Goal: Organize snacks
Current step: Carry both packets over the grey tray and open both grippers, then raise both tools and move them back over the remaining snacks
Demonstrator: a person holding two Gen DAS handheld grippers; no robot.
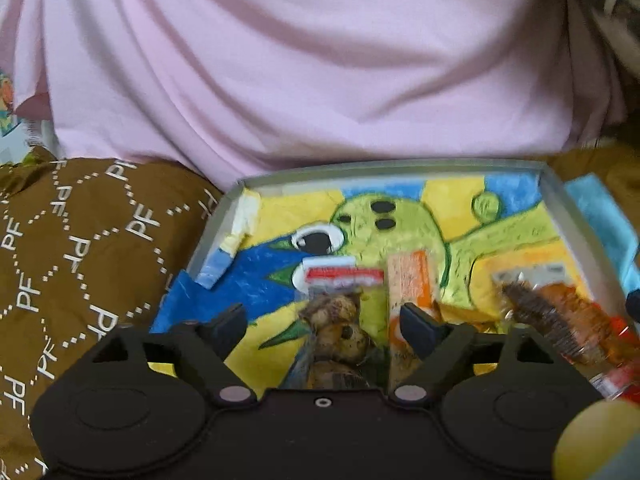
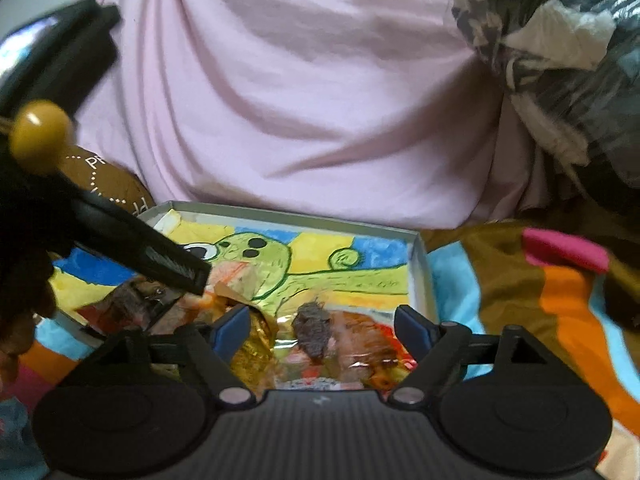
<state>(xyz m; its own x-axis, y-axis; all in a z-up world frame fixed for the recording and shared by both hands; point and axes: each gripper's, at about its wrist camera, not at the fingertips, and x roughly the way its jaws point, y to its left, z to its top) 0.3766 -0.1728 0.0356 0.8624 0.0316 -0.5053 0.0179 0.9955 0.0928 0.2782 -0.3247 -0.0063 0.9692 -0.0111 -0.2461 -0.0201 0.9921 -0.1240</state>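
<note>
A grey-rimmed tray (image 1: 392, 166) lined with a crayon drawing of a green creature holds the snacks. My left gripper (image 1: 324, 326) stands open over its near part. A clear packet of round brown snacks (image 1: 336, 308) with a red-and-white header lies loose between the jaws. An orange stick packet (image 1: 408, 280) lies by the right-hand finger. My right gripper (image 2: 322, 328) is open too, above a clear packet with a dark brown piece (image 2: 316, 332) and a gold foil wrapper (image 2: 256, 344). The left gripper's fingers (image 2: 176, 266) reach in from the left.
Pink cloth (image 1: 320, 60) hangs right behind the tray's far rim (image 2: 280, 214). Brown fabric printed "PF" (image 1: 80, 240) lies on the left. A striped orange, blue and brown blanket (image 2: 560, 300) spreads to the right, with a camouflage-patterned bundle (image 2: 540, 40) above it.
</note>
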